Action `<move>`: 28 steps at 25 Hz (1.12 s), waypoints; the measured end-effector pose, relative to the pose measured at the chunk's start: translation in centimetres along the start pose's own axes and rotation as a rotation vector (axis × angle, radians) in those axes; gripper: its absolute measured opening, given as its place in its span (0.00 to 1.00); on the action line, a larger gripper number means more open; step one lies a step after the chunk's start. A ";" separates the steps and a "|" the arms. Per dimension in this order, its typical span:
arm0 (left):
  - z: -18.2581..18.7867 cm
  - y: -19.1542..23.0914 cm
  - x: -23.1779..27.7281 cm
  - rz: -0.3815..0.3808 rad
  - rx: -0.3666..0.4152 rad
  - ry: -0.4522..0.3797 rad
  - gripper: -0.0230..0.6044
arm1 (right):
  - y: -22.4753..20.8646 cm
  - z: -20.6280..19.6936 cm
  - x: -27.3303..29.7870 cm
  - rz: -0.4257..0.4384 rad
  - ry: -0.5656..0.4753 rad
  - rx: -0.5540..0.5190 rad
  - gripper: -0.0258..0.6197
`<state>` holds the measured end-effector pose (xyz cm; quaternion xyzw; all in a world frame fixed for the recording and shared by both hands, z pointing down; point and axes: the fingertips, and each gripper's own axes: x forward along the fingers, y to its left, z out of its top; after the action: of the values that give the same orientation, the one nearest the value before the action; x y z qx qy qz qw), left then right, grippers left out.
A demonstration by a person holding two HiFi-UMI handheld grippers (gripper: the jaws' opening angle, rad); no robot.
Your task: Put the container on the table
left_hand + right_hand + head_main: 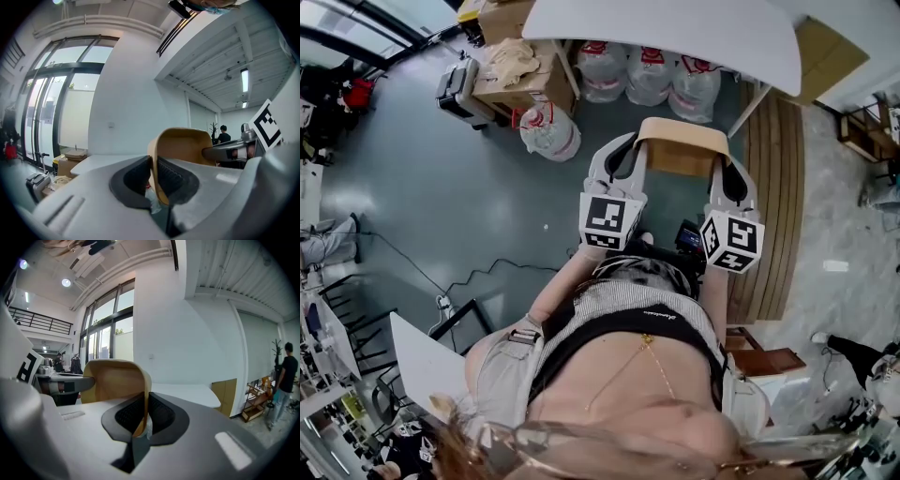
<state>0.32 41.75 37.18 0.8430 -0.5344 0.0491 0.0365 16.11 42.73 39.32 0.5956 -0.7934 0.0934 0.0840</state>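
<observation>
Two grippers, the left gripper and the right gripper, are each clamped on an opposite wall of the tan container - probably to keep it level on the way to the white table.

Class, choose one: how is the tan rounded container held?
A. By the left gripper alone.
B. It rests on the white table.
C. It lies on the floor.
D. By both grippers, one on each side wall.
D: the left gripper and the right gripper each have jaws shut on a wall of the tan rounded container.
</observation>
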 end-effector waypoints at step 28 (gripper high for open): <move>-0.2 13.6 9.2 -0.046 -0.033 0.010 0.07 | 4.5 2.6 15.1 -0.046 0.022 -0.050 0.11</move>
<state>-8.08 27.74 38.65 0.8540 -0.5155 0.0439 0.0541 7.50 29.25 40.29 0.6103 -0.7806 0.0780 0.1097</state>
